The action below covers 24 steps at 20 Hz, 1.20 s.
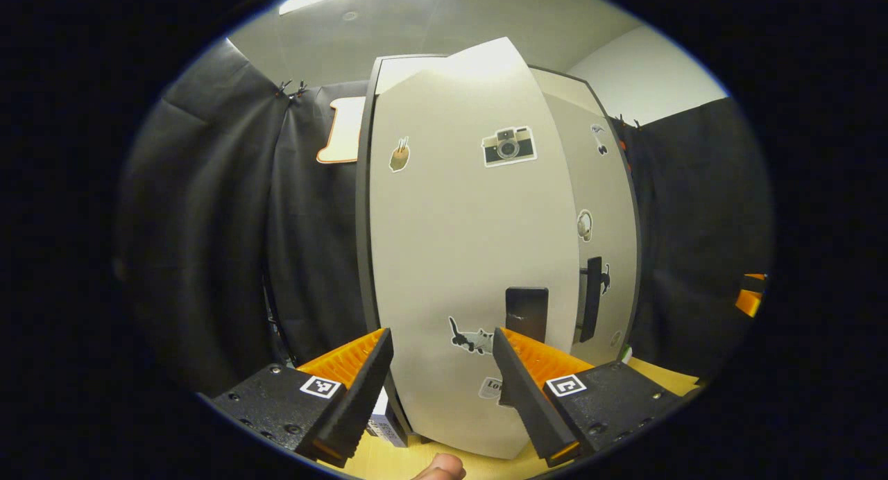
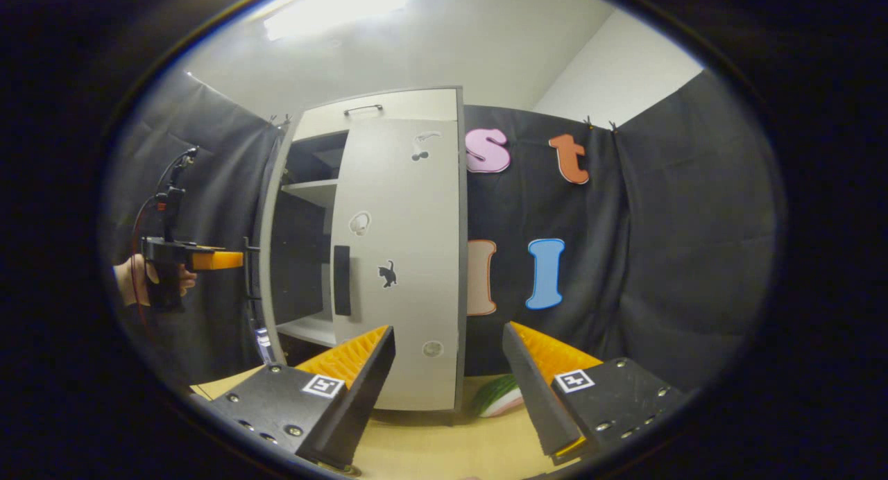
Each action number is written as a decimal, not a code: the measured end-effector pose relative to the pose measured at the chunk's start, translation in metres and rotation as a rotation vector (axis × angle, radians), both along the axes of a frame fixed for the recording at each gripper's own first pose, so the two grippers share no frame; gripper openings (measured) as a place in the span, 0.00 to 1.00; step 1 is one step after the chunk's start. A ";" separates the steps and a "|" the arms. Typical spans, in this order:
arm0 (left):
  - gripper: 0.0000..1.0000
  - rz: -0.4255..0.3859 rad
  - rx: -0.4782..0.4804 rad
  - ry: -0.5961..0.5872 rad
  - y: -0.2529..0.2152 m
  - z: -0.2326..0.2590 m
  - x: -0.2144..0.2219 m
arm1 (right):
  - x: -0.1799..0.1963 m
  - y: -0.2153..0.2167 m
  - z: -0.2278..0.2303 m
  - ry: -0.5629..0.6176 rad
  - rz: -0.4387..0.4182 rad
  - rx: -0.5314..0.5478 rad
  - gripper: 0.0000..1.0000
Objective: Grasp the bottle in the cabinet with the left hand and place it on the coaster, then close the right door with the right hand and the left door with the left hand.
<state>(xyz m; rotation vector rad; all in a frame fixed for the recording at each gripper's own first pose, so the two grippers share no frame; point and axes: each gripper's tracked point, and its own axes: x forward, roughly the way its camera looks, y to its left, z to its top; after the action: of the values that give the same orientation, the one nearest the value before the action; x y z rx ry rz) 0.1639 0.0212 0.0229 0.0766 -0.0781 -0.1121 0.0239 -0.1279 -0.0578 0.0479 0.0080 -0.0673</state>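
Left gripper [image 1: 442, 358] spread wide, pinching nothing, held close before the left door [image 1: 465, 258] of the cabinet [image 2: 361, 112]. Left door upright, long axis vertical, pale grey, stuck with a camera sticker [image 1: 508, 146] and a cat sticker [image 1: 470, 340]; dark handle [image 1: 526, 313] low on its right side, just above the right finger. Right door [image 1: 602, 244] beyond it, narrow in this view, with its own dark vertical handle [image 1: 592, 298].

From the right gripper view: left gripper [image 2: 208, 260] seen far left, held in a hand [image 2: 133, 280], its front end hidden behind the edge of the left door. Cabinet interior dark, shelves [image 2: 310, 189] partly visible through the gap. Right door [image 2: 402, 258] ajar, upright. Right gripper [image 2: 449, 362] spread, holding nothing, near the right door's lower edge. Green-and-pink object [image 2: 501, 397] on the wooden table [image 2: 430, 445], half hidden by the right finger, possibly the coaster; cannot tell. Small bottle-like item [image 2: 263, 343] by the cabinet foot, too small to identify.
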 end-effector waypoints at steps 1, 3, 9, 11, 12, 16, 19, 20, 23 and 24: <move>0.92 0.004 -0.004 0.006 -0.006 -0.003 0.000 | -0.003 -0.005 -0.001 0.000 -0.006 0.003 0.94; 0.96 0.007 -0.027 0.018 -0.014 -0.004 0.004 | -0.010 -0.013 -0.003 0.002 -0.018 0.009 0.94; 0.95 -0.003 -0.082 0.041 -0.034 -0.007 0.002 | -0.027 -0.035 -0.007 0.017 -0.048 0.019 0.94; 0.94 -0.003 -0.098 0.051 -0.038 -0.009 -0.001 | -0.031 -0.037 -0.006 0.022 -0.048 0.016 0.94; 0.95 0.000 -0.102 0.058 -0.040 -0.011 -0.003 | -0.034 -0.037 -0.005 0.024 -0.045 0.015 0.94; 0.95 0.015 -0.143 0.081 -0.044 -0.013 -0.020 | -0.038 -0.030 0.001 0.032 -0.026 0.020 0.94; 0.95 0.025 -0.147 0.073 -0.044 -0.009 -0.043 | -0.041 -0.020 0.009 0.024 0.006 0.012 0.94; 0.95 0.029 -0.141 0.070 -0.044 -0.008 -0.051 | -0.041 -0.015 0.012 0.019 0.018 0.012 0.94; 0.97 0.034 -0.123 0.053 -0.046 -0.007 -0.076 | -0.042 -0.003 0.018 0.004 0.049 0.000 0.94; 0.96 0.028 -0.117 0.053 -0.048 -0.007 -0.082 | -0.042 -0.001 0.019 0.004 0.047 -0.005 0.94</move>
<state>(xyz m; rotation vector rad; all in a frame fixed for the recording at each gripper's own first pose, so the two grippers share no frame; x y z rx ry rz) 0.0822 -0.0266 0.0163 -0.0423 -0.0307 -0.0811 -0.0185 -0.1288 -0.0391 0.0426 0.0128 -0.0205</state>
